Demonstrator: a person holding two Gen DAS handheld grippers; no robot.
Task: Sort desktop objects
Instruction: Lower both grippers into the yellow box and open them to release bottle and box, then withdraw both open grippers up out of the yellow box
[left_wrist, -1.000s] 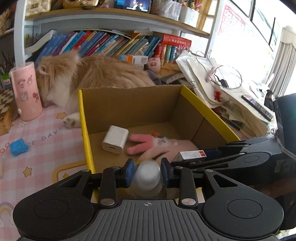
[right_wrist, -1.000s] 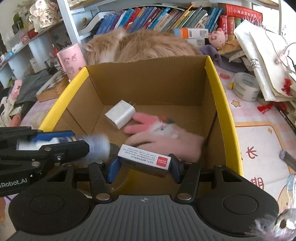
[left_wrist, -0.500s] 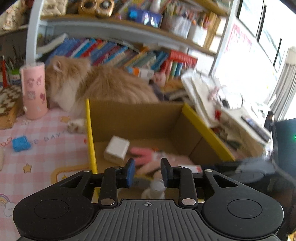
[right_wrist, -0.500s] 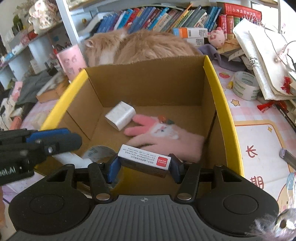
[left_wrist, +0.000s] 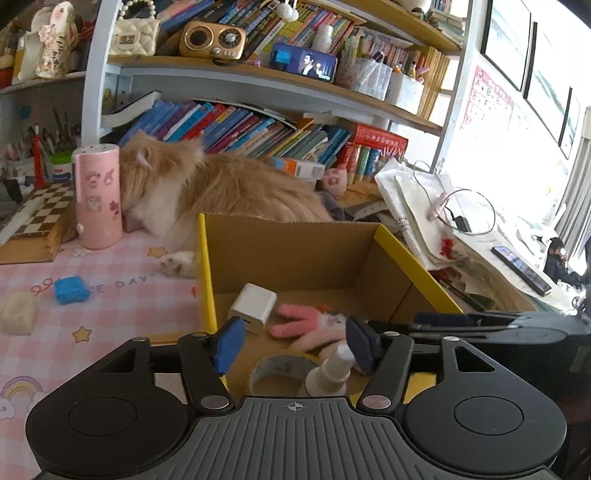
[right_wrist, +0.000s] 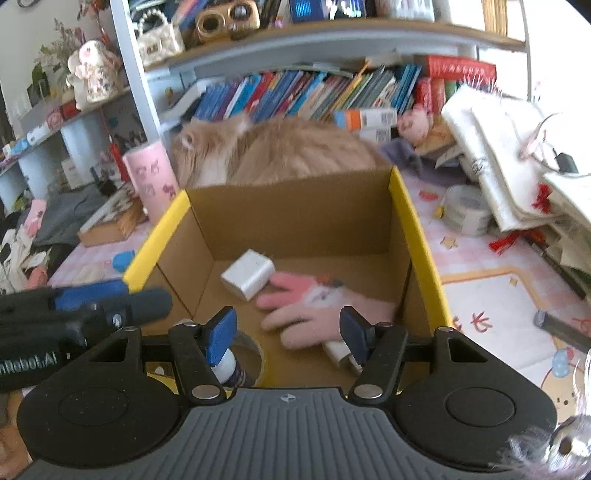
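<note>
— Are the grippers holding anything?
— No. The left gripper (left_wrist: 295, 345) has just spread its jaws; the small white bottle (left_wrist: 332, 369) lies in the cardboard box (left_wrist: 295, 254) at its near edge, beside the tape roll (left_wrist: 275, 367).
— The right gripper (right_wrist: 284, 334)?
— Also just widened, empty; the white carton (right_wrist: 341, 352) rests by the pink glove (right_wrist: 314, 314).

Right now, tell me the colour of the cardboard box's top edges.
Yellow, on the box's side rims; clearest in the right wrist view.
</note>
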